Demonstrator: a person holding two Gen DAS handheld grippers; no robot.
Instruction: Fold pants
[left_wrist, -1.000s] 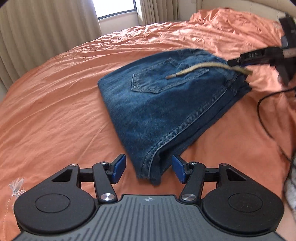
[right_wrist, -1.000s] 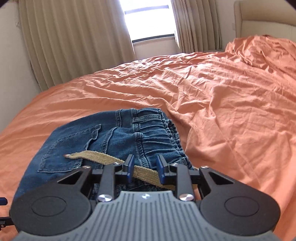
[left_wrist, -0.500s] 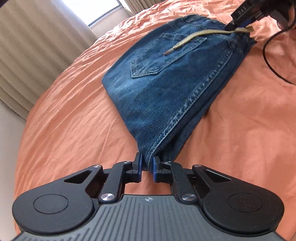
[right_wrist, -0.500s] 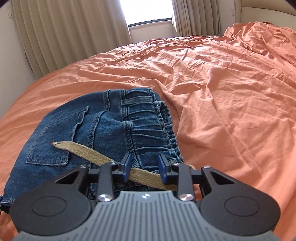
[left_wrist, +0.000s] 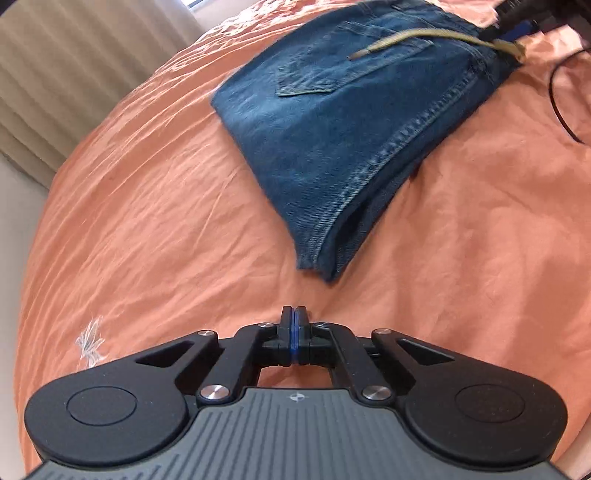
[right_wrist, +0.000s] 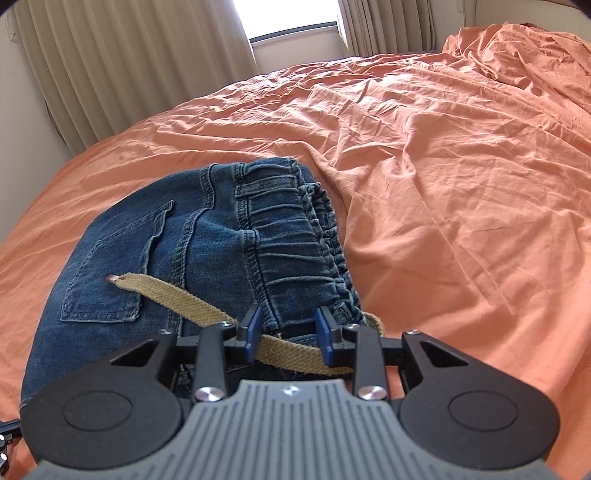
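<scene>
1. Fingers of the left hand-held gripper (left_wrist: 294, 325) are pressed together on nothing, just short of the jeans' (left_wrist: 343, 136) near corner.
2. The right hand-held gripper (right_wrist: 287, 334) clamps the waistband, tan drawstring (right_wrist: 177, 301) between its pads.
3. The folded jeans lie on the orange bed (right_wrist: 443, 184), toward its curtain-side edge.

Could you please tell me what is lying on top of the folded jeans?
A tan drawstring lies across the jeans, over the back pocket. Its waistband end is hidden behind the right gripper.
</scene>
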